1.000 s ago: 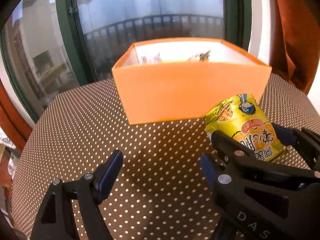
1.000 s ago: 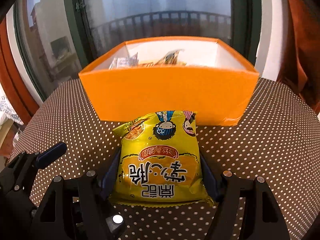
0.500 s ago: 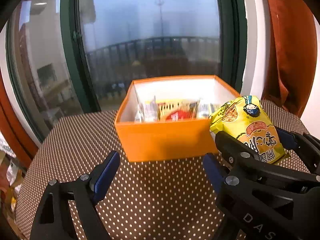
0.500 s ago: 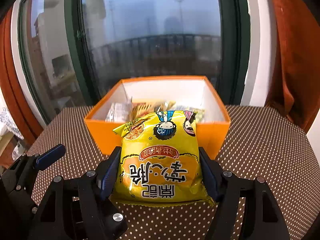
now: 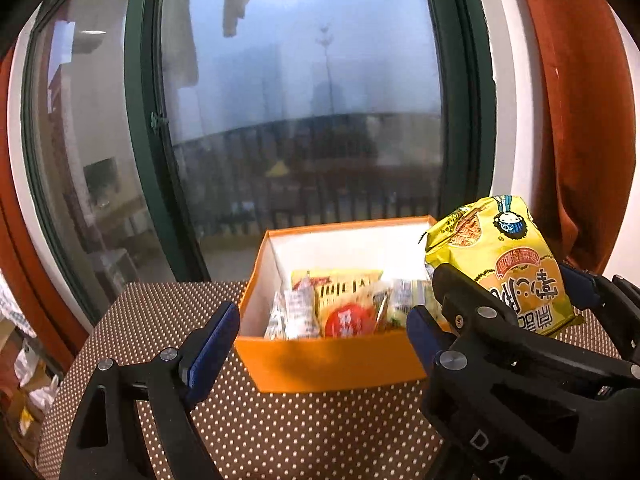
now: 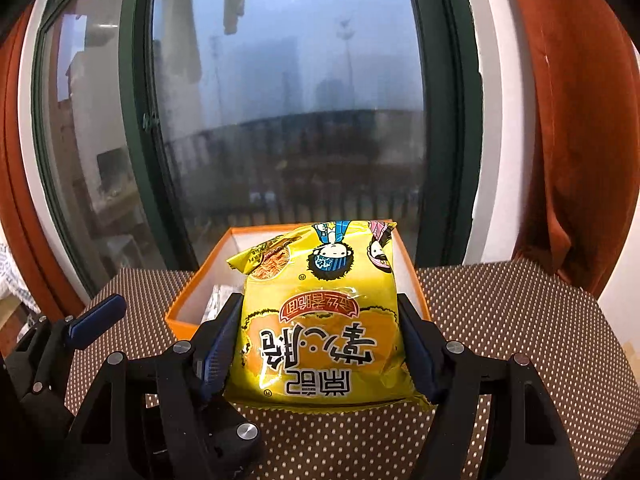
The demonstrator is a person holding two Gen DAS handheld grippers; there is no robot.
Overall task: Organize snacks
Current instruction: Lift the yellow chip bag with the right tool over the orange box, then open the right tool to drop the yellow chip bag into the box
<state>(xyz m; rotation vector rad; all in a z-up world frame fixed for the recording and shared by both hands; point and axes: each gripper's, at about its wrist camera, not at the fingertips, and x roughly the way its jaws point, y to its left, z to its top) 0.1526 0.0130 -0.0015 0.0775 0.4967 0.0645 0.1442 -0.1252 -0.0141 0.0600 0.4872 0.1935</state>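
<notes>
up above the counter point(image 6: 500, 312), the right gripper point(image 6: 320, 344) pinches a yellow snack bag point(image 6: 324, 320) between its blue pads point(image 6: 218, 344), one pad pressed against each side edge of the bag. the bag hangs clear of the dotted brown counter, its print upside down in the right wrist view, and its far end overlaps the orange box point(image 6: 184, 312) behind it. in the left wrist view the same bag point(image 5: 508, 264) shows at the right, held by the right gripper point(image 5: 504, 292) beside the box's right wall.

the left gripper point(image 5: 320, 340) has its jaws spread wide and has just been opening them further; nothing sits between them, only the near wall of the orange box point(image 5: 328, 364) seen beyond. the box stands on the counter point(image 5: 160, 320) near the window point(image 5: 300, 120), white inside, and holds several snack packets point(image 5: 340, 308), among them a yellow one, a red round label and some pale wrappers. a rust-coloured curtain point(image 5: 580, 120) hangs at the right.
</notes>
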